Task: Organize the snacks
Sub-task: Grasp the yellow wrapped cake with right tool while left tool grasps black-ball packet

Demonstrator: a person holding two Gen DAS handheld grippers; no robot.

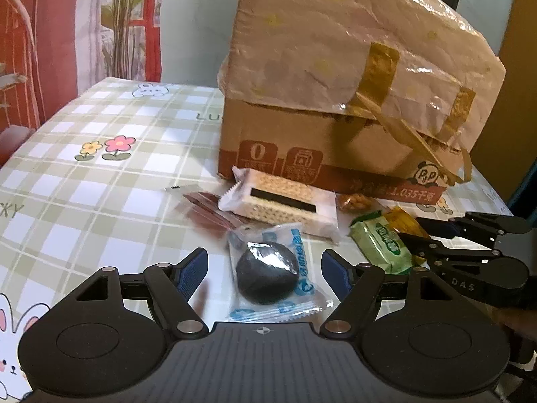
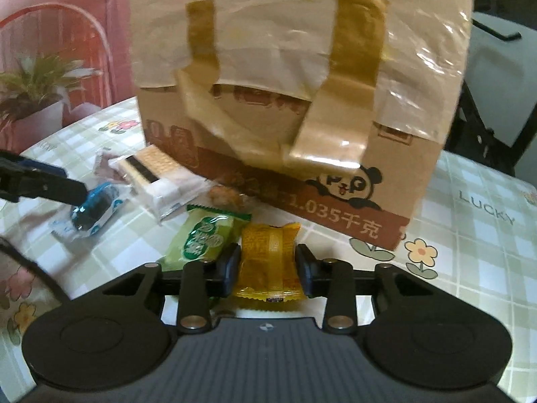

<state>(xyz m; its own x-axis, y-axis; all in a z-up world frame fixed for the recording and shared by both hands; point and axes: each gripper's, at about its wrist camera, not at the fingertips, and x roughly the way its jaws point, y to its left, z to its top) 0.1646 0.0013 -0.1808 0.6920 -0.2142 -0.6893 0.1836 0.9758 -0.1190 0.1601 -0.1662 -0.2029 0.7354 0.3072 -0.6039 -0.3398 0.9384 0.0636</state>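
Observation:
My left gripper (image 1: 265,265) stands open over the table, its blue pads on either side of a dark round snack in a blue-and-white clear wrapper (image 1: 266,275) without touching it. My right gripper (image 2: 267,265) is shut on a yellow snack packet (image 2: 268,262), whose wrapper sits between both pads. A green packet (image 2: 201,238) lies just to its left. In the left wrist view the right gripper (image 1: 416,231) reaches in from the right beside the green packet (image 1: 382,241). A white wafer packet (image 1: 282,198) lies in front of the cardboard box (image 1: 302,154).
A crumpled paper bag with gold handles (image 1: 335,50) covers the top of the box. A brown packet (image 1: 211,211) and a small bag of nuts (image 1: 355,201) lie by the box's base. The checked tablecloth (image 1: 100,184) stretches to the left; a potted plant (image 2: 37,77) stands behind.

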